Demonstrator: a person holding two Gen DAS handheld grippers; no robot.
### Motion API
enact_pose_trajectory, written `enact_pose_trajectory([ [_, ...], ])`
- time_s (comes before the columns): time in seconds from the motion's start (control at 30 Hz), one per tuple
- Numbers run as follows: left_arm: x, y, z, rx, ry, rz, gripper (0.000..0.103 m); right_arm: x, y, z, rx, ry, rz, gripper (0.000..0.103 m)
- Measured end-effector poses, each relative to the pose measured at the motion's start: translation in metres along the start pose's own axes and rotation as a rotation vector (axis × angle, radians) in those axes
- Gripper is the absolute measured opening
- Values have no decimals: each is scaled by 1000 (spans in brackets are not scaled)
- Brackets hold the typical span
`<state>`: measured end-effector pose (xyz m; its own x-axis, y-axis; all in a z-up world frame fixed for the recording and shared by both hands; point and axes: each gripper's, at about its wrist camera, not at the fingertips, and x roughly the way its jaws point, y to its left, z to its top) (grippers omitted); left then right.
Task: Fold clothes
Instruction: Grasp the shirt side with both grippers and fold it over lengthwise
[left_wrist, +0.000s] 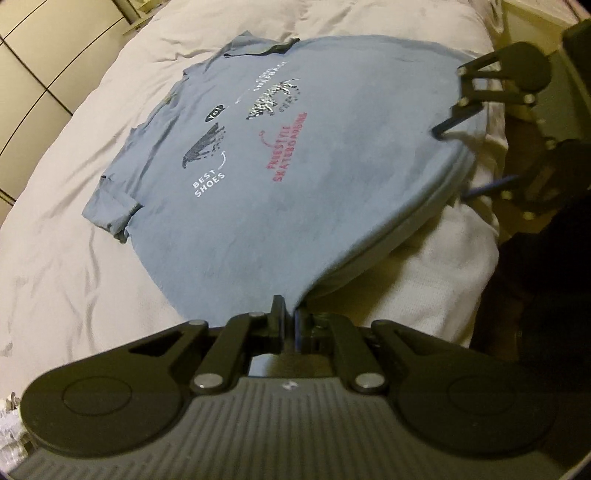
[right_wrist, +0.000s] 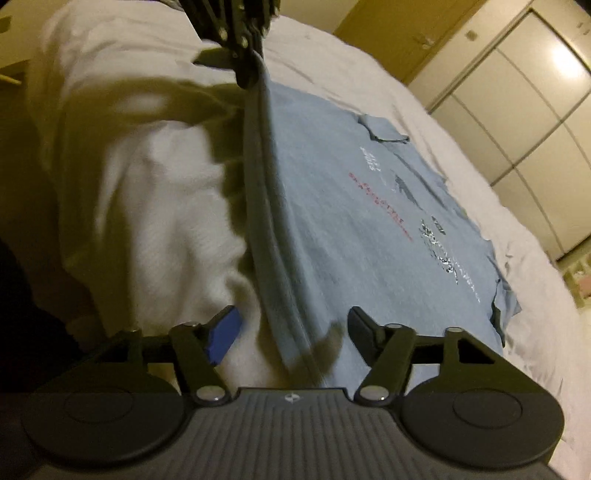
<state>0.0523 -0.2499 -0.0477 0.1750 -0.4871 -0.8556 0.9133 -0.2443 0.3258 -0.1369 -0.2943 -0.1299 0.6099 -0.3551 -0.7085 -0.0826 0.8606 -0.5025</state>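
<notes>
Your left gripper (left_wrist: 290, 314) has its jaws clenched on the near corner of the shirt (left_wrist: 295, 147), right at the hem (left_wrist: 406, 218); the cloth rises off the bed (left_wrist: 74, 221) into the fingers. Your right gripper (right_wrist: 291, 332) is different: its jaws stand released, one finger either side of the hem (right_wrist: 266, 221), with the hem edge running in between them. The frame is blurred there, so I'd only say the cloth looks to sit within the gap, not that it is gripped.

From either pair of jaws the shirt lies straight ahead, spread print-up on the bed. The hem runs across from one gripper to the other along the bed's near edge, and the shirt's long axis runs away from you, toward the collar (left_wrist: 255, 48) at the far end. The sleeves (left_wrist: 110, 214) look tucked or bunched at the sides, though I can't tell whether they are folded in on purpose.

Both hands are at the hem corners, so neither is nearer the cloth; the left alone has it. Any lift of the hem toward the collar turns on the right jaws first closing on their corner, else the hem will rise on one side only and skew.

Beyond the shirt there is bare bedding, then wardrobe doors (right_wrist: 517, 92).
</notes>
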Motion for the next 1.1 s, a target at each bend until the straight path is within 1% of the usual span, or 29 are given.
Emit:
enact_pose_trajectory([
  [0.13,0,-6,-7,21,16,-5,4,0,-10,-20,-16,24,-78,55],
  [0.2,2,-8,-11,27,23,-7,4,0,-16,-30,-24,35,-117,46],
  [0.23,3,-8,-12,26,25,-6,4,0,-18,-35,-29,41,-136,45],
  [0.3,4,-9,-14,22,29,-4,4,0,-26,-48,-41,72,-167,45],
  [0.43,8,-10,-14,27,36,4,4,1,-43,-81,-95,150,-196,44],
  [0.47,8,-10,-14,30,38,6,4,1,-47,-86,-103,160,-195,42],
  [0.53,9,-11,-13,31,46,5,4,0,-56,-94,-119,180,-189,35],
  [0.57,9,-11,-13,31,51,4,4,-1,-61,-96,-124,189,-172,24],
  [0.6,9,-10,-12,31,54,5,4,-2,-65,-96,-131,195,-154,16],
  [0.63,8,-10,-11,31,58,6,4,-4,-69,-96,-138,200,-135,2],
  [0.67,6,-8,-9,28,60,10,3,-6,-74,-94,-141,201,-115,0],
  [0.8,-8,0,1,11,68,30,3,-23,-99,-82,-121,185,-68,0],
  [0.9,-22,6,14,-5,79,61,2,-39,-120,-73,-103,168,-37,0],
  [1.0,-35,17,33,-35,97,105,2,-61,-151,-63,-108,125,-13,0],
  [1.1,-43,29,55,-59,120,150,3,-67,-193,-54,-122,77,11,0],
])
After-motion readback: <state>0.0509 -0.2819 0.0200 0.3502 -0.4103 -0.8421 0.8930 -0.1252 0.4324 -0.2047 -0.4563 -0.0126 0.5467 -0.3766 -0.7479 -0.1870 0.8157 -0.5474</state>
